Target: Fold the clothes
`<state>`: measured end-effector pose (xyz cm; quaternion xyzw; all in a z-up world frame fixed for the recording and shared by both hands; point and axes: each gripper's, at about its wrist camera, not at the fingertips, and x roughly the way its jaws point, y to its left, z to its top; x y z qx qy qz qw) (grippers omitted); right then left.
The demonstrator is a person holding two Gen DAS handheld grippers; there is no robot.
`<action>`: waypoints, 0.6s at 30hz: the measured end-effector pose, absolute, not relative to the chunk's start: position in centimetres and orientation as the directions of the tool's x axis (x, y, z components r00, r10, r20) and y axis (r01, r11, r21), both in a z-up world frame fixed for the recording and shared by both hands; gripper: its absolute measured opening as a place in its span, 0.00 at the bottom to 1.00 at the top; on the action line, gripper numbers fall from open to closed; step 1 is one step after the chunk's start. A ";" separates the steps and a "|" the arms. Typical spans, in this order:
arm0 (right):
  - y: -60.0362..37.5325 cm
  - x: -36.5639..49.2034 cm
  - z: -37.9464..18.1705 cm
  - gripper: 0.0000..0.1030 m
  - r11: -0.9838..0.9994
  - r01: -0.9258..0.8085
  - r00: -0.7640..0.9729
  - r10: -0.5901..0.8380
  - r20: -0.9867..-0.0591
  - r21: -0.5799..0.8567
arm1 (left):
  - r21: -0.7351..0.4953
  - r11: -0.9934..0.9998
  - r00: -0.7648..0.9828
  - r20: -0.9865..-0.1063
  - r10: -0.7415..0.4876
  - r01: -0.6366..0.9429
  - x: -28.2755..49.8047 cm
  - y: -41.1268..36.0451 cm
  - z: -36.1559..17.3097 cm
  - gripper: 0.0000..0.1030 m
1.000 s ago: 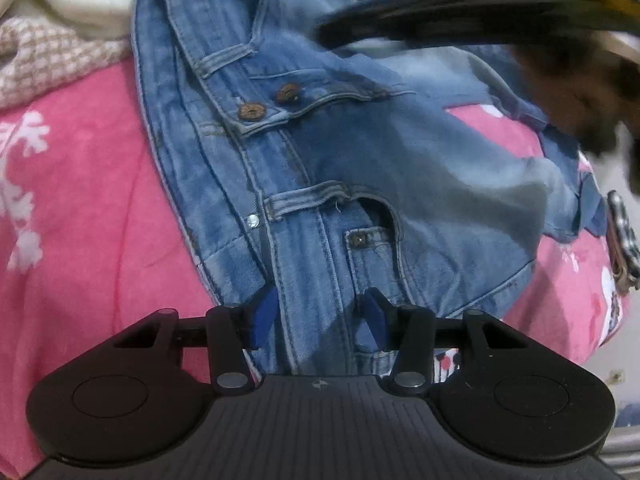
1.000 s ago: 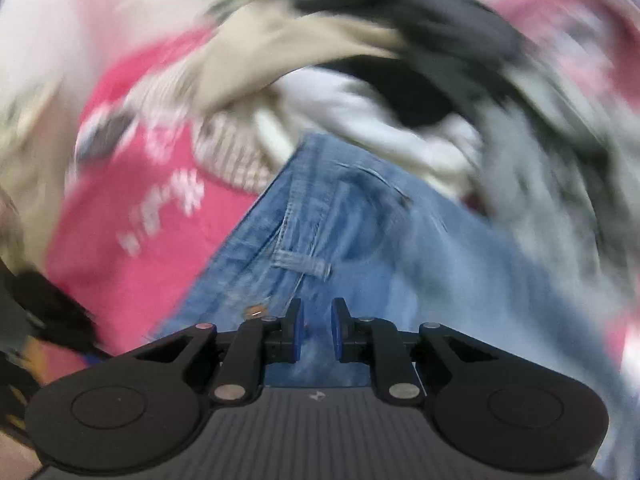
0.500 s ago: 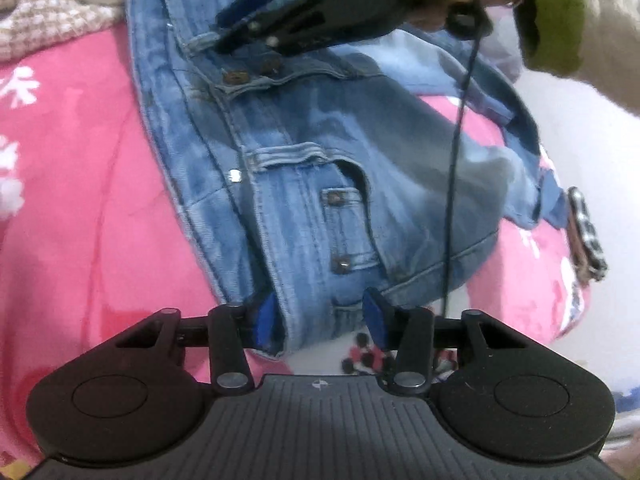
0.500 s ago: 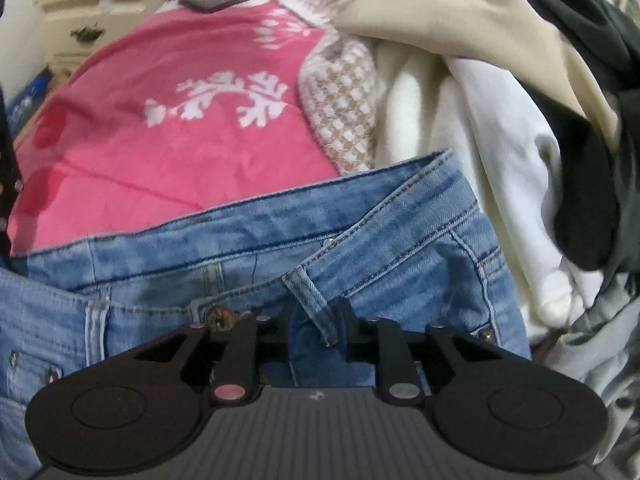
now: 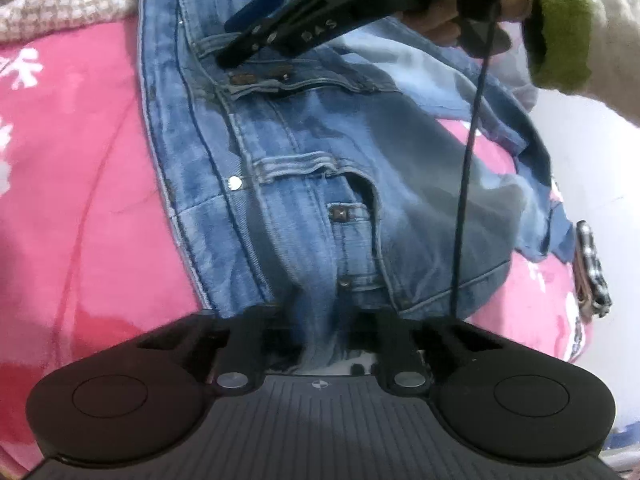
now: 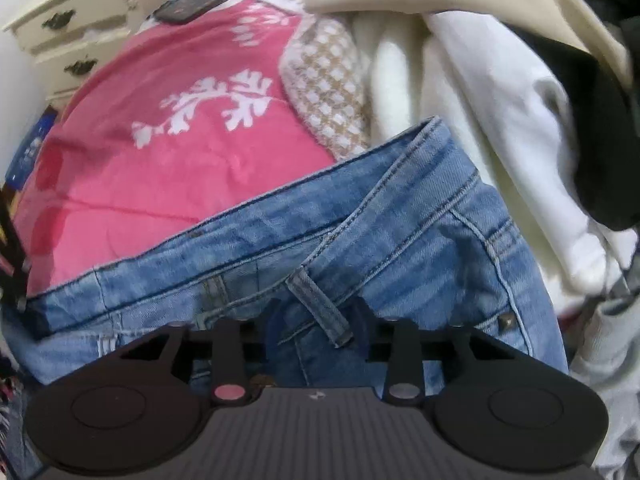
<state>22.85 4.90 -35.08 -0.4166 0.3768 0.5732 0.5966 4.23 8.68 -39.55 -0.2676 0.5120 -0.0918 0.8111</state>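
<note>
Blue jeans (image 5: 320, 184) lie on a pink bedspread (image 5: 80, 200), waistband end toward the left. My left gripper (image 5: 320, 328) is at the near corner of the waistband, denim bunched between its jaws, which look closed on it. My right gripper (image 6: 316, 328) sits on the waistband (image 6: 320, 240) at a belt loop (image 6: 320, 304), with denim between its blue pads, and it also shows in the left wrist view (image 5: 304, 20) at the far end of the waistband.
A pile of clothes, cream (image 6: 460, 100), checked knit (image 6: 328, 92) and black (image 6: 600, 100), lies beyond the jeans. A phone (image 6: 200, 0) rests on the bedspread (image 6: 160, 140). A cream dresser (image 6: 68, 28) stands beside the bed. A checked item (image 5: 592, 272) lies at the bed's edge.
My right gripper swung in and settled on the waistband by the belt loop. My left gripper slid back to the jeans' near corner and its jaws closed on the denim.
</note>
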 end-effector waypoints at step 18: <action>6.6 21.0 -30.6 0.00 0.137 -0.988 0.136 0.547 -0.826 -0.071 | -0.590 0.784 0.569 -0.718 -0.401 -0.193 -0.8 14.4 -35.7 0.08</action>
